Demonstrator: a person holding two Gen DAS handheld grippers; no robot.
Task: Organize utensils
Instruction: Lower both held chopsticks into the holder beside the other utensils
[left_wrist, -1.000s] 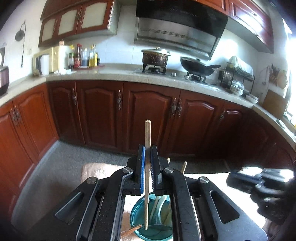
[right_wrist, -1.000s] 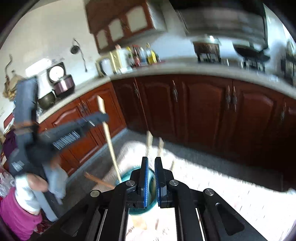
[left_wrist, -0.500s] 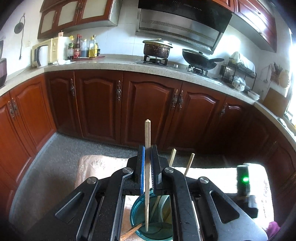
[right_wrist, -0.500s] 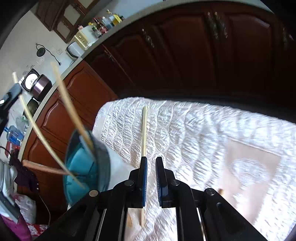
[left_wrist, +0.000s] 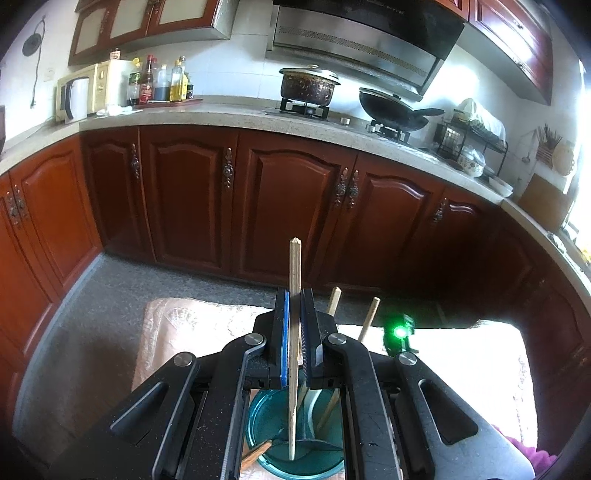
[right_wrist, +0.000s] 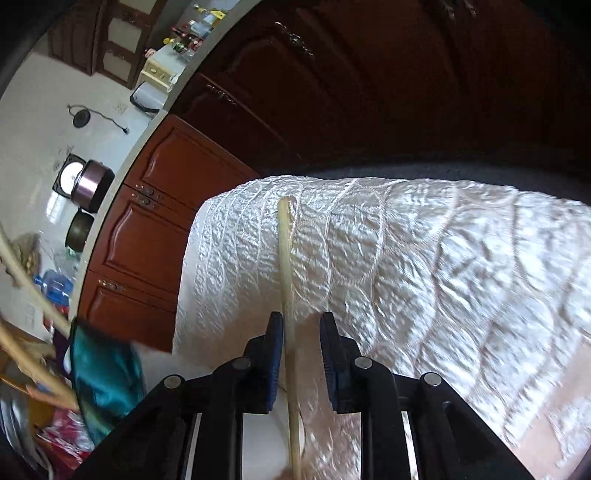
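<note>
My left gripper (left_wrist: 294, 295) is shut on a wooden chopstick (left_wrist: 294, 266) and holds it upright, its lower end inside a teal glass cup (left_wrist: 266, 417) directly below. Several other chopsticks (left_wrist: 365, 321) stand in that cup. My right gripper (right_wrist: 301, 321) is open, its jaws on either side of a pale chopstick (right_wrist: 285, 251) that lies on the white quilted tablecloth (right_wrist: 424, 258). The teal cup (right_wrist: 99, 373) with its chopsticks shows blurred at the left of the right wrist view.
The tablecloth (left_wrist: 192, 325) covers a table in a kitchen. Dark red cabinets (left_wrist: 295, 206) and a stone counter (left_wrist: 221, 114) with a pot (left_wrist: 308, 86) and a wok (left_wrist: 395, 107) stand behind. The right gripper's green light (left_wrist: 399, 330) glows beyond the cup.
My right gripper swung from level to pointing down at the table, lowered over the lying chopstick and opened its jaws around it. My left gripper stayed shut on its chopstick over the cup.
</note>
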